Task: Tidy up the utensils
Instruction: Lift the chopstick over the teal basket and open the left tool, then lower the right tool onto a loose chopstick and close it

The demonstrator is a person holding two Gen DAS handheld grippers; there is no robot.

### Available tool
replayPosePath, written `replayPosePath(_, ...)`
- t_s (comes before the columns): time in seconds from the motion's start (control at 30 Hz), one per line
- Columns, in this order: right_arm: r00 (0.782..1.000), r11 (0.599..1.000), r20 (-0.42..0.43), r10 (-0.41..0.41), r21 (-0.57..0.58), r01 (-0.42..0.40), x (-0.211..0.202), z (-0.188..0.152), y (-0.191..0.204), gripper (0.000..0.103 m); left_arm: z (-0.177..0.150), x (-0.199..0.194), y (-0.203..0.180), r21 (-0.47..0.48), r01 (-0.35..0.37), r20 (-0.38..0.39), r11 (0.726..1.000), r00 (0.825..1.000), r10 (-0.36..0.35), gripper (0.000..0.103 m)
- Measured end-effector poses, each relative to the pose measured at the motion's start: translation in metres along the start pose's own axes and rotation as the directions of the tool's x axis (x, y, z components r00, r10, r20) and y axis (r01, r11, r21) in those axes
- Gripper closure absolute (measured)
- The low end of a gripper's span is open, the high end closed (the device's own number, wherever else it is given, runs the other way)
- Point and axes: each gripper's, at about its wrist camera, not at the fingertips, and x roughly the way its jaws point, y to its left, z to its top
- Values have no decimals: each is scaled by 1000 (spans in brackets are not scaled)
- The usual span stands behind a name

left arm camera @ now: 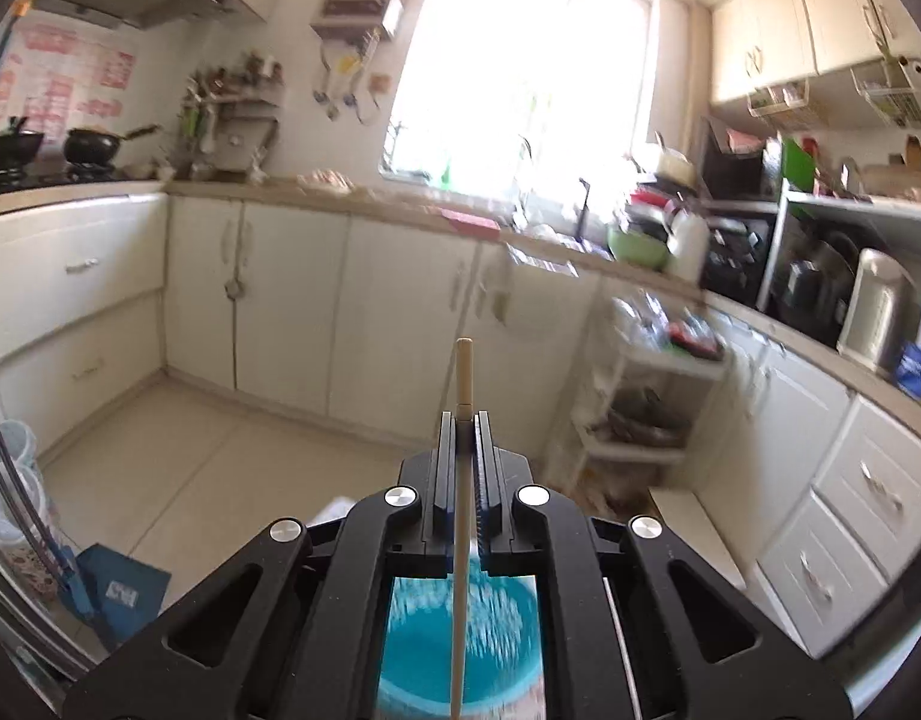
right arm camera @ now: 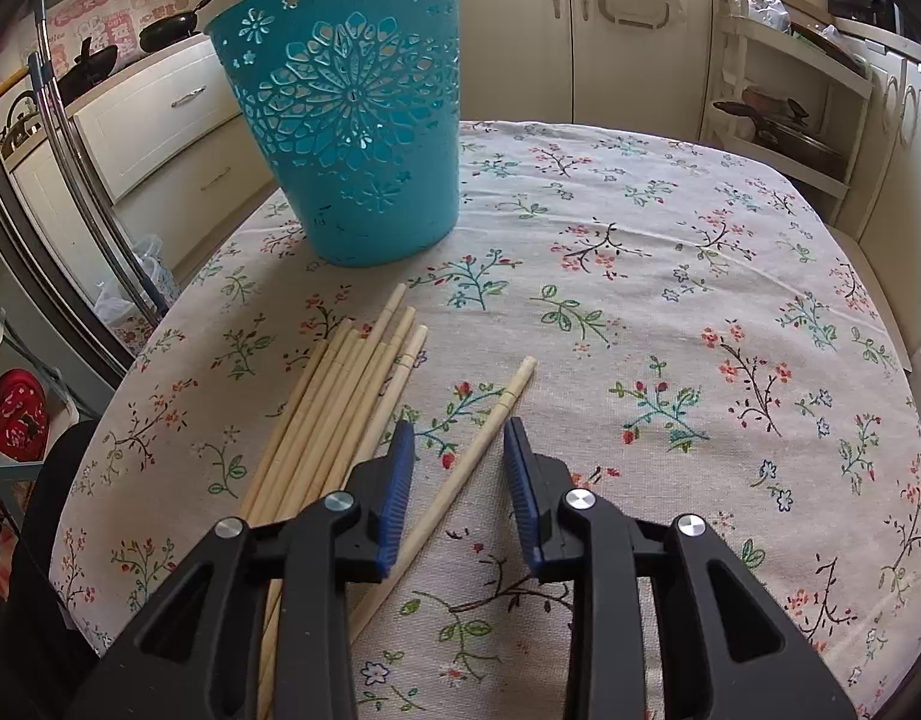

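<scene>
Clamping one chopstick (left arm camera: 464,480) between its pads, the left tool (left arm camera: 464,420) hangs above the blue basket (right arm camera: 352,120), which stands on the floral worktop (right arm camera: 700,300). Near the basket's foot, the right tool (right arm camera: 458,432) stands apart, straddling a lone chopstick (right arm camera: 460,474) just beside the chopstick pile (right arm camera: 340,396).

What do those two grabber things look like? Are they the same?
Yes, they match. The left gripper and the right gripper are both black, with angular linkage arms that have cut-out holes and round silver bolts at the joints. Each has two flat fingers lined with ridged blue pads. No cables, markings or sleeves show in either view.
</scene>
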Motion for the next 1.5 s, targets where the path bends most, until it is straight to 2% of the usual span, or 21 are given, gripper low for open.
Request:
replayPosePath(0.1, 1000, 1000, 1, 8, 7, -8, 0, 0, -2, 72, 5, 13, -1, -5, -42, 62, 999, 997, 43, 98)
replayPosePath(0.2, 1000, 1000, 0, 14, 8, -14, 0, 1, -2, 71, 1, 38, -2, 2, -91, 67, 996, 994, 90, 98)
replayPosePath(0.4, 1000, 999, 1, 27, 17, -27, 0, 1, -4, 70, -33, 87, -6, 75, -145, -73, 986, 986, 151, 98)
replayPosePath(0.63, 1000, 1000, 0, 26, 13, -26, 1, 1, -4, 70, -67, 93, -6, 138, -166, -164, 976, 969, 187, 96)
replayPosePath(0.8, 1000, 1000, 0, 21, 8, -21, 1, 0, -3, 70, -81, 84, -1, 153, -171, -196, 973, 960, 200, 84)
replayPosePath(0.87, 1000, 1000, 0, 19, 6, -19, 1, 1, -3, 70, -84, 77, 2, 155, -175, -200, 972, 958, 205, 73)
replayPosePath(1.1, 1000, 1000, -2, 10, -1, -10, 1, 1, 0, 69, -90, 15, 21, 127, -211, -126, 969, 966, 227, 52)
replayPosePath(1.27, 1000, 1000, -2, 1, -7, -1, 1, 1, 1, 69, -112, -33, 43, 79, -263, -93, 961, 958, 270, 35)
replayPosePath(1.37, 1000, 1000, -3, -3, -10, 3, 1, 2, 1, 69, -139, -40, 58, 78, -279, -156, 957, 945, 288, 32)
replayPosePath(1.5, 1000, 1000, -3, -16, -16, 16, 2, 1, 3, 69, -184, -20, 72, 115, -279, -313, 953, 901, 301, 32)
